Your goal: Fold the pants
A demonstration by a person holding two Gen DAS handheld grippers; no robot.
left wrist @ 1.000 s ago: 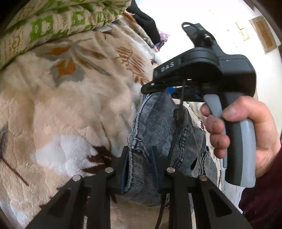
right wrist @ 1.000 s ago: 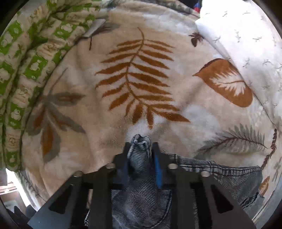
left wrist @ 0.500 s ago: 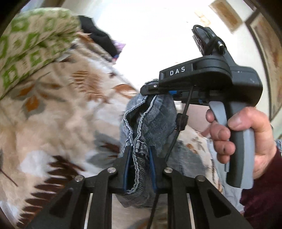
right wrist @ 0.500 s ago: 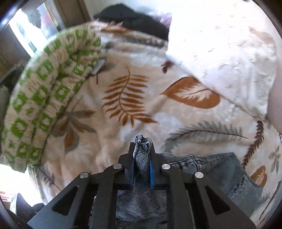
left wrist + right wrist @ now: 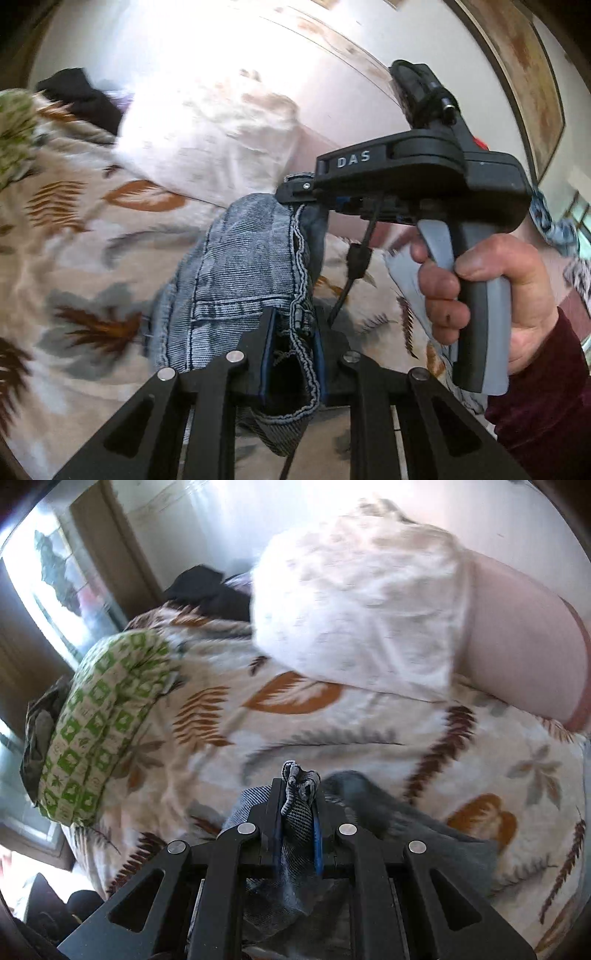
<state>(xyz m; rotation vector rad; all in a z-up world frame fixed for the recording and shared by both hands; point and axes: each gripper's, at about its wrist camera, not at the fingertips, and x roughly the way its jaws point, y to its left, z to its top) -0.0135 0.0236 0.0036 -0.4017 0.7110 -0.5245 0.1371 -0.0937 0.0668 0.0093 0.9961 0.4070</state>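
The pants (image 5: 240, 269) are faded blue-grey denim, held up above a leaf-patterned blanket (image 5: 74, 266). My left gripper (image 5: 291, 321) is shut on the denim's stitched edge near the waistband. My right gripper (image 5: 299, 794) is shut on a bunched fold of the pants (image 5: 295, 812), which pokes out past the fingertips. In the left wrist view the right gripper's tip (image 5: 299, 188) pinches the top of the cloth, with a hand on its grey handle. The denim hangs stretched between the two grippers.
A white pillow (image 5: 362, 605) lies at the far side of the bed, with a pink one (image 5: 517, 657) beside it. A green checked quilt (image 5: 103, 720) is rolled at the left. Dark clothes (image 5: 207, 590) lie behind. A window is at the left.
Both grippers have lifted and tilted up with the pants still held. The views now show the pillows and wall instead of the blanket close below.
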